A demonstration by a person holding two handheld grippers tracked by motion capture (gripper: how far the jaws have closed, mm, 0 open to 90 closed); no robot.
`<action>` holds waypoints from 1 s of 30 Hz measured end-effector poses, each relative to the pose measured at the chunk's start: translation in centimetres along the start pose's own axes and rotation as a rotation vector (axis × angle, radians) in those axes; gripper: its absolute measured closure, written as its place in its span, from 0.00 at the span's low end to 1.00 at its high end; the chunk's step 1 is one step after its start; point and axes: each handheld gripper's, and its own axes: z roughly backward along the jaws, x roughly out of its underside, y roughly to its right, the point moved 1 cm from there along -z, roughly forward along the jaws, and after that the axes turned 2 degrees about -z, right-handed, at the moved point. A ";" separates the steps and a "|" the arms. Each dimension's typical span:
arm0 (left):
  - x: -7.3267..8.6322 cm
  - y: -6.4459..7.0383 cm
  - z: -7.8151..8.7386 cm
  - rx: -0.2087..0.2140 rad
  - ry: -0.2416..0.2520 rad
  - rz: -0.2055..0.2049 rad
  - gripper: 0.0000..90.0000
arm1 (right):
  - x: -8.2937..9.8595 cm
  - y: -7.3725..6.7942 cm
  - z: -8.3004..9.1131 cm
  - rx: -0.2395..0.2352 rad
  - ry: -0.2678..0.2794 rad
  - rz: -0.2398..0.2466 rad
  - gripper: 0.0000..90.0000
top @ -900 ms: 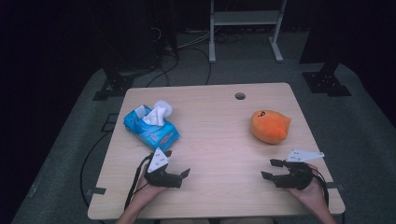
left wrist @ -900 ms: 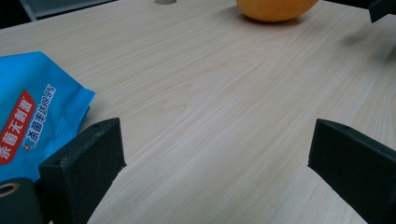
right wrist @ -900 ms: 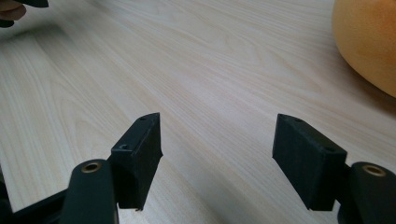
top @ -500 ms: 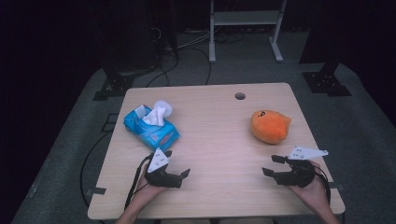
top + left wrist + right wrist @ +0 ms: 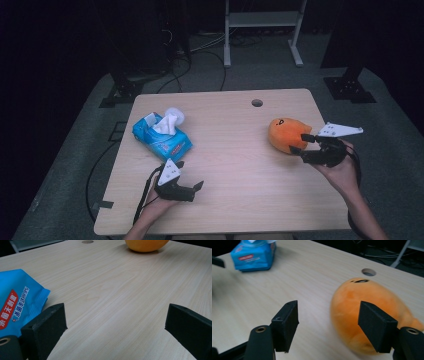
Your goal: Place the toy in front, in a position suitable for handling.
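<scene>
An orange plush toy (image 5: 282,132) lies on the right of the wooden table (image 5: 235,165). My right gripper (image 5: 300,142) is open right at its near side, one jaw against its flank. In the right gripper view the plush toy (image 5: 359,297) sits partly between the spread jaws of the right gripper (image 5: 329,312), nearer the right jaw. A blue tissue pack (image 5: 161,135) with a white tissue sticking up lies at the left. My left gripper (image 5: 190,175) rests open just in front of it, holding nothing. In the left gripper view the left gripper (image 5: 116,317) has bare wood between its jaws and the tissue pack (image 5: 15,302) at its left.
A round cable hole (image 5: 257,103) sits near the table's far edge. Dark floor with cables and a white metal stand (image 5: 262,30) lies beyond the table. Bare wood stretches between the tissue pack and the plush toy.
My right gripper has moved forward from the table's front right to the plush toy, jaws still open. The left gripper has stayed put.
</scene>
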 end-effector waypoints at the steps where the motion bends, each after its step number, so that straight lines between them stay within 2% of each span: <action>1: 0.0 0.0 0.0 -0.001 0.004 0.008 0.03 | -0.3 0.5 -0.2 0.010 -0.002 -0.002 0.35; 5: 0.2 -0.2 0.0 0.002 0.001 0.010 0.03 | -1.0 2.4 -1.3 0.038 -0.014 -0.034 0.36; 6: 0.2 -0.2 0.0 0.002 0.001 0.010 0.03 | -1.0 2.4 -1.3 0.038 -0.014 -0.034 0.36; 7: 0.2 -0.2 0.1 0.002 -0.001 0.011 0.03 | -1.2 3.1 -1.9 0.055 -0.027 -0.047 0.36; 10: 0.2 -0.2 0.1 0.000 0.003 0.017 0.03 | -1.4 4.1 -2.9 0.075 -0.037 -0.058 0.36; 14: 0.3 -0.2 0.2 0.000 0.002 0.018 0.03 | -1.3 5.2 -3.8 0.104 -0.045 -0.084 0.36; 17: 0.3 -0.2 0.2 0.005 -0.002 0.022 0.03 | -0.9 5.9 -4.5 0.109 -0.060 -0.113 0.38; 20: 0.3 -0.2 0.2 0.006 -0.004 0.023 0.03 | -0.4 6.1 -5.0 0.106 -0.079 -0.121 0.40; 23: 0.4 -0.2 0.1 0.009 -0.005 0.031 0.03 | 0.5 6.1 -5.5 0.086 -0.081 -0.145 0.49; 24: 0.4 -0.2 0.1 0.009 -0.005 0.031 0.03 | 0.5 6.1 -5.5 0.086 -0.081 -0.145 0.49; 25: 0.4 -0.2 0.1 0.009 -0.004 0.031 0.03 | 0.8 6.0 -5.7 0.068 -0.098 -0.158 0.56; 27: 0.4 -0.2 0.1 0.007 -0.005 0.032 0.03 | 0.9 5.9 -5.7 0.066 -0.106 -0.164 0.60; 28: 0.4 -0.2 0.1 0.005 -0.008 0.032 0.03 | 1.1 5.8 -5.7 0.063 -0.110 -0.172 0.67; 30: 0.4 -0.3 0.1 0.001 -0.008 0.031 0.03 | 1.1 5.7 -5.7 0.067 -0.116 -0.160 0.73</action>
